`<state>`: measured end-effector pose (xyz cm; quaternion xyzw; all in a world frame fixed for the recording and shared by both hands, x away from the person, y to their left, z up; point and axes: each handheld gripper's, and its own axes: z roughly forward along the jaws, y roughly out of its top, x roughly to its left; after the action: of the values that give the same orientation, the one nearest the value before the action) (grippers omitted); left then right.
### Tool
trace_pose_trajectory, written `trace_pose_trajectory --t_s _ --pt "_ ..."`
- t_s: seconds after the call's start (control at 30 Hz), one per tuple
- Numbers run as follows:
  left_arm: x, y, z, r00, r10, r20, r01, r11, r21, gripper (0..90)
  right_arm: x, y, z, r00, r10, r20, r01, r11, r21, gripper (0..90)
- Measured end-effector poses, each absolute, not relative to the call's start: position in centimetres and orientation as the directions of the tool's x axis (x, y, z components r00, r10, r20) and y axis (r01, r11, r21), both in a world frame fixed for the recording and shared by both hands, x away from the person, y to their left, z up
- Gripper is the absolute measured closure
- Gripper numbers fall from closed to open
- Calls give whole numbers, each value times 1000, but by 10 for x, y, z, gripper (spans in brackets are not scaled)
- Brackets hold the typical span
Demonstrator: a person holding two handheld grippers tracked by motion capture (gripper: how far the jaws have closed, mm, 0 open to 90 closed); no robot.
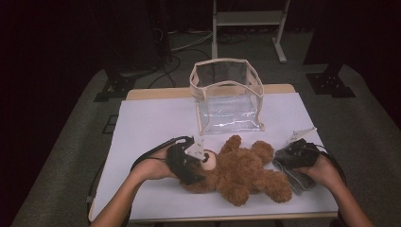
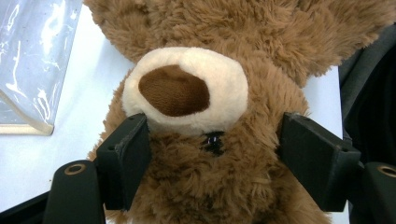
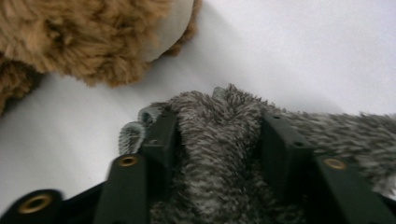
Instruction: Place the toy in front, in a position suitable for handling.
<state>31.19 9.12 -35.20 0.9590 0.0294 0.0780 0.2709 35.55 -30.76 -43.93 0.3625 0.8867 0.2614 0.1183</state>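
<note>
L gripper [image 1: 202, 163] fingers clamped; R gripper [image 1: 283, 158] fingers pinched; both forearms low, angled inward.

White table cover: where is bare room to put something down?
The white table cover is bare at its far left, beside the clear plastic bag with beige trim, and along the near edge. Around the brown plush teddy bear and grey fuzzy cloth it is crowded.

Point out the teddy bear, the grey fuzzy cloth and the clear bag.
teddy bear [image 1: 243, 171]: high view, on its brown belly.
grey fuzzy cloth [image 3: 219, 140]: right gripper view, on the bunched fold between the claw's jaws.
clear bag [image 1: 227, 111]: high view, on its see-through front wall.
</note>
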Motion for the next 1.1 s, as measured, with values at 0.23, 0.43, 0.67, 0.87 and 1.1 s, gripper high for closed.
trace_pose_trajectory --t_s 0.23,0.43,0.67,0.87,1.1 --pt "310 94 -356 986 105 127 20 -841 541 238 359 -306 -436 -701 711 -52 583 613 533 739" --pt "311 97 -358 987 105 123 21 -838 546 236 355 -316 -435 -694 720 -12 585 573 573 775" --pt "312 96 -357 987 106 119 26 -842 539 236 340 -335 -427 -699 714 33 582 541 607 774" --pt "312 94 -356 987 109 118 30 -847 531 236 319 -352 -397 -723 685 85 544 489 682 772" --pt "312 93 -356 988 110 109 37 -851 523 240 305 -334 -355 -804 586 106 453 488 746 770"
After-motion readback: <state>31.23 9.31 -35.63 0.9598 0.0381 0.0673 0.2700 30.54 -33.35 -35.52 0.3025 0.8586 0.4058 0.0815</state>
